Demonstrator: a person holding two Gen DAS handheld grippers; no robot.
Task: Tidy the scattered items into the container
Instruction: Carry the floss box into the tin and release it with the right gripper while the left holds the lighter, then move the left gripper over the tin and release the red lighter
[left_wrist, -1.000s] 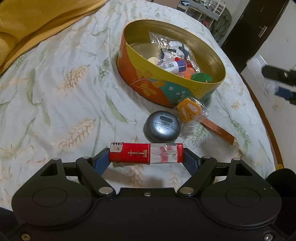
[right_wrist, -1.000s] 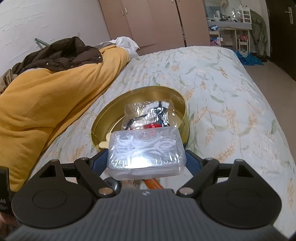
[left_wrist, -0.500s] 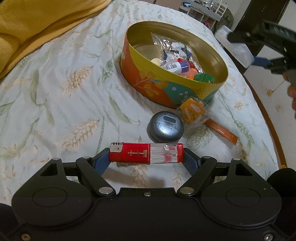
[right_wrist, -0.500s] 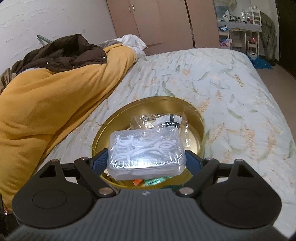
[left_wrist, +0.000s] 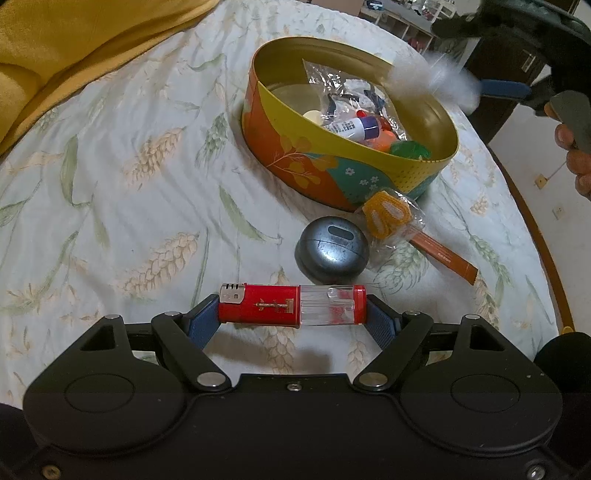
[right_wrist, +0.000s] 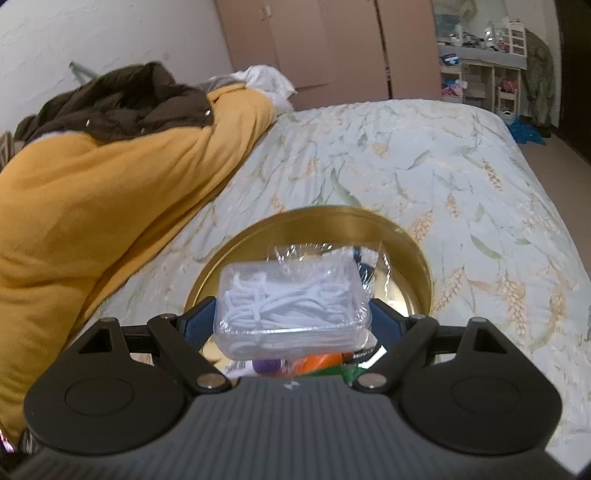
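So the right gripper (right_wrist: 291, 314) is hanging over the round tin (right_wrist: 413, 254) on the bed (right_wrist: 461, 177), and its jaws are opening right now with the clear plastic box (right_wrist: 291, 306) of white string-looking stuff between them. From the other camera the box is a white blur over the far rim, so I'd guess it's already slipping free, and I can't tell whether the pads are touching it at all.

Biggest worry: the box sits toward the near edge of the tin, not the middle. If it tips as it drops it could clip the rim and bounce out onto the bedspread. It'd also land on the crinkly bag (right_wrist: 325, 254) and the small bottle (left_wrist: 352, 127) already in there, so it may slide or end up propped on edge.

Meanwhile the left gripper (left_wrist: 293, 308) has a red lighter (left_wrist: 291, 304) pinched end to end, low over the bedspread, short of the tin. That's a skinny grip on a smooth thing, so any twist and it could pop out.

Still loose beside the tin: a round grey case (left_wrist: 332, 249), a wrapped yellow thing (left_wrist: 388, 214), and an orange stick packet (left_wrist: 447, 254). Nudge the tin on that soft bedding and they could roll around.
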